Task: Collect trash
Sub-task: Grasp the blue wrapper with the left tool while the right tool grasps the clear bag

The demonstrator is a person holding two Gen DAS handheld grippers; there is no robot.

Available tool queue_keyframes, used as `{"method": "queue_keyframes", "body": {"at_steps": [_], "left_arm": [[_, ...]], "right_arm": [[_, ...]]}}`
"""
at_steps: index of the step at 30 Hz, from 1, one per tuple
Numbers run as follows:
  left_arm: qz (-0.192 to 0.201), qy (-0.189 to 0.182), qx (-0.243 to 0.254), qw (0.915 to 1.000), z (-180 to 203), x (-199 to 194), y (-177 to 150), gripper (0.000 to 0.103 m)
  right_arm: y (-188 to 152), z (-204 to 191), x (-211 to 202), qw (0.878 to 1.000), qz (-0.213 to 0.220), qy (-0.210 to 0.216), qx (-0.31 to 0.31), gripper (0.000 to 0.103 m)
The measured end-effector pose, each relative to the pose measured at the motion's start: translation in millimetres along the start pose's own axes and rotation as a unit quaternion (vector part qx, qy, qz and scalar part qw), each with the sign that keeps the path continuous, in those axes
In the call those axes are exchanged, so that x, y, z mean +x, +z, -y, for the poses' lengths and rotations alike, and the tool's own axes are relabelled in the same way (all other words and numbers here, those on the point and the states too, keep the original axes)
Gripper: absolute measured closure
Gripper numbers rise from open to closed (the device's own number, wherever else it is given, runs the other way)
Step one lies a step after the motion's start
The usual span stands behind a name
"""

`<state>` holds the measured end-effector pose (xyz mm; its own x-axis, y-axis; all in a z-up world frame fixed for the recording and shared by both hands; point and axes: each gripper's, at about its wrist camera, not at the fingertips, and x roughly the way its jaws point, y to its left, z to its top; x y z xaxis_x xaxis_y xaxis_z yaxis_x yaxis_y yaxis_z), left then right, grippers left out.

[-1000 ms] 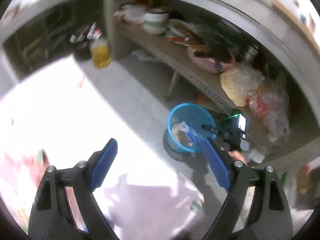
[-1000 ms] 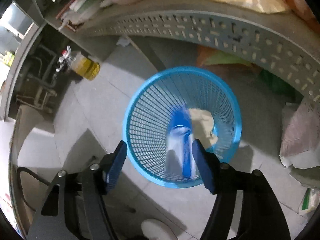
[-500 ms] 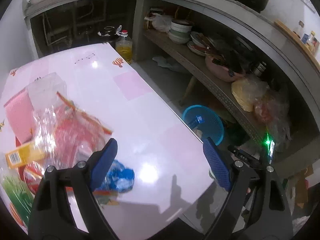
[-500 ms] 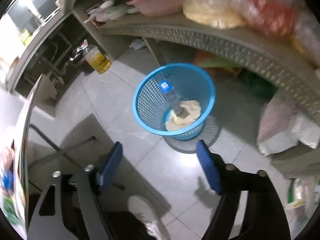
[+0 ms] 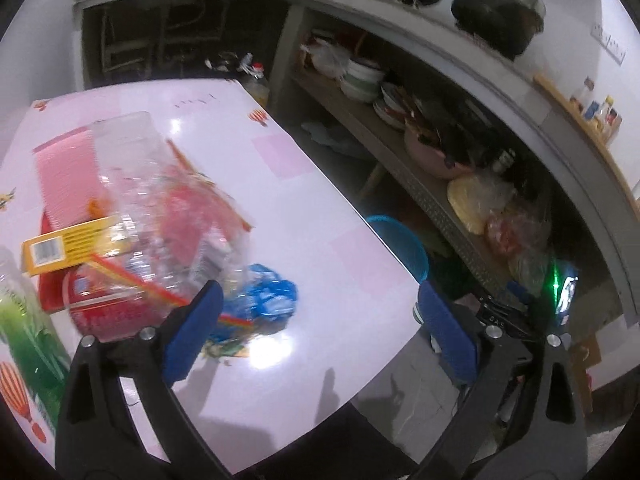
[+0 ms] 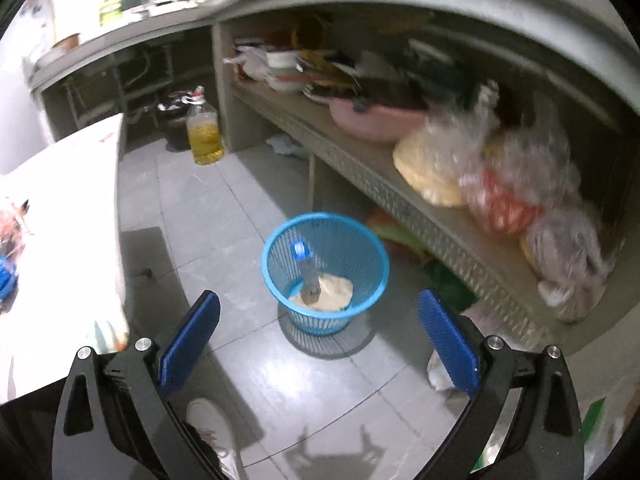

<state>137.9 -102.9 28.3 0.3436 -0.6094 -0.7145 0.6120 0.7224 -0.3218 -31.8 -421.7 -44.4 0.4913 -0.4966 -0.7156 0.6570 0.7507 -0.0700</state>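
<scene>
A blue mesh trash basket [image 6: 326,276] stands on the tiled floor; inside lie a clear bottle with a blue cap [image 6: 306,272] and a pale crumpled wad [image 6: 332,292]. My right gripper [image 6: 319,334] hangs well above it, jaws opening, nothing between them. On the white table [image 5: 304,240] lies a heap of trash: clear plastic wrapping [image 5: 160,208], a crumpled blue wrapper [image 5: 268,296], a yellow carton [image 5: 60,248], a green bottle [image 5: 28,340]. My left gripper [image 5: 318,330] hovers over the table's near edge beside the blue wrapper, jaws opening, holding nothing. The basket's rim [image 5: 400,240] peeks past the table edge.
A low shelf [image 6: 400,184] under the counter carries bowls, a pink basin and bagged food. A bottle of yellow oil [image 6: 204,132] stands on the floor by the counter post. A person's white shoe [image 6: 212,424] shows near the bottom, beside the table edge [image 6: 120,216].
The bottle dropped out of the right gripper into the basket, and that gripper rose and opened wide. The left view swung from the floor and basket up over the table's trash heap.
</scene>
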Motion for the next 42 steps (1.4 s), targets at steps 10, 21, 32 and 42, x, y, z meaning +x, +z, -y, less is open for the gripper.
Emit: {"method": "queue_keyframes", "body": {"at_steps": [10, 21, 32, 42], "left_arm": [[0.056, 0.02, -0.013, 0.9982, -41, -47, -39, 0.009], [0.087, 0.054, 0.0, 0.9948, -67, -65, -58, 0.009], [0.086, 0.023, -0.099, 0.991, -111, -45, -19, 0.025], [0.025, 0.043, -0.14, 0.989, -125, -4, 9, 0.054]], "right_arm": [[19, -40, -64, 0.987, 0.08, 0.14, -0.003, 0.007], [36, -114, -61, 0.93, -0.024, 0.366, 0.008, 0.007], [46, -187, -35, 0.895, -0.069, 0.44, -0.007, 0.038], [42, -217, 10, 0.869, -0.142, 0.473, 0.024, 0.053]]}}
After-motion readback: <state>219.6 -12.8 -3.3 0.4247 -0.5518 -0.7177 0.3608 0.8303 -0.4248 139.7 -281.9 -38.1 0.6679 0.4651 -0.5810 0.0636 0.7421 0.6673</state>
